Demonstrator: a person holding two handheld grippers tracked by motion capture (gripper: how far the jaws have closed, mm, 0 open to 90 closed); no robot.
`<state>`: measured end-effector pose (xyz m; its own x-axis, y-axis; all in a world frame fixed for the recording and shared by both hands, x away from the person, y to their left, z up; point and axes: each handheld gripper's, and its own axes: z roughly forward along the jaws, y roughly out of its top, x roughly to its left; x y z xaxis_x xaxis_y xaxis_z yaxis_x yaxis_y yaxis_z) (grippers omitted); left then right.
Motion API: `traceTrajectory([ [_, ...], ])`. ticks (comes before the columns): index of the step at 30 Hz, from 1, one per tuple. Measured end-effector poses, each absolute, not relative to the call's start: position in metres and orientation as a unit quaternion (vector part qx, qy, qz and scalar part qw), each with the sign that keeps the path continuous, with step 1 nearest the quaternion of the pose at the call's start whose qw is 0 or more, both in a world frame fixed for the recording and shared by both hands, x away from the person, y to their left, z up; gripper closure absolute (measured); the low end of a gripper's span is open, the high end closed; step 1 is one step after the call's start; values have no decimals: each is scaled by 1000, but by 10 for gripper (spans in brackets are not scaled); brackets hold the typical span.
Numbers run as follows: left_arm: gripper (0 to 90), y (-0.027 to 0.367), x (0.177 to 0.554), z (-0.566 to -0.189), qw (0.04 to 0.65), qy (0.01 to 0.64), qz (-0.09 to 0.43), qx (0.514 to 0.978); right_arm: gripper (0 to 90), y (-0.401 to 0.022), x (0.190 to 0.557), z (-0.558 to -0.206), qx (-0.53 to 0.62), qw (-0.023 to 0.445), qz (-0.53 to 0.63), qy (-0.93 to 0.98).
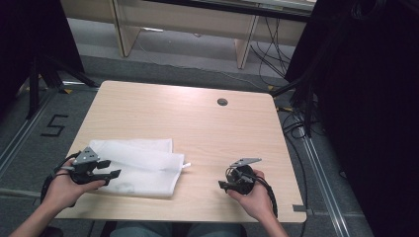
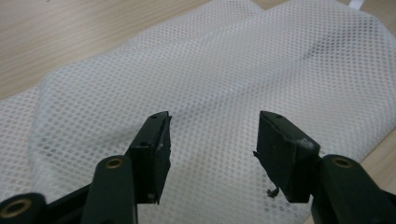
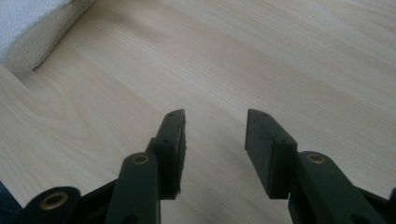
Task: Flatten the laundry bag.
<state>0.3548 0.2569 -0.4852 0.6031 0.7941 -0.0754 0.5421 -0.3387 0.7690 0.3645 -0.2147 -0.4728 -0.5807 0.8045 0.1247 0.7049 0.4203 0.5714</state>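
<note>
The mesh bag lies flat on the worktop, near the front edge and toward the left side; it is white, with a fine net pattern, and it looks folded so that one layer lies over another. A small white tab sticks out from the right edge of the bag. The left tool is above the left end of the bag, and in the left gripper view its jaws stand wide apart with only the net fabric seen below them; nothing is between them, and I cannot tell if the tips touch the fabric. The right tool is to the right of the bag, well apart from it, above bare wood. In the right gripper view its jaws are also spread wide and hold nothing, and a corner of the bag shows at the upper left. A dark round hole sits in the worktop far behind the bag, to the right.
</note>
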Motion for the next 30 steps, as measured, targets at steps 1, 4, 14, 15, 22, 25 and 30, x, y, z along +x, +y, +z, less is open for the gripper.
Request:
traceTrajectory([
  [1, 461, 257, 355, -485, 397, 416, 159, 803, 590, -215, 365, -473, 450, 84, 296, 838],
  [4, 525, 250, 352, -485, 397, 406, 150, 809, 592, -218, 367, -474, 452, 80, 299, 837],
  [14, 892, 230, 334, -476, 372, 326, 108, 863, 591, -215, 368, -473, 455, 78, 296, 836],
  [15, 892, 224, 332, -475, 368, 313, 98, 870, 596, -215, 369, -473, 452, 81, 298, 837],
  [22, 896, 202, 327, -481, 319, 276, 76, 904, 898, -201, 378, -457, 437, 94, 286, 848],
  [25, 896, 198, 333, -488, 296, 281, 68, 910, 900, -190, 384, -455, 444, 75, 278, 848],
  [30, 895, 193, 338, -493, 279, 279, 57, 917, 871, -169, 401, -455, 427, 73, 295, 852],
])
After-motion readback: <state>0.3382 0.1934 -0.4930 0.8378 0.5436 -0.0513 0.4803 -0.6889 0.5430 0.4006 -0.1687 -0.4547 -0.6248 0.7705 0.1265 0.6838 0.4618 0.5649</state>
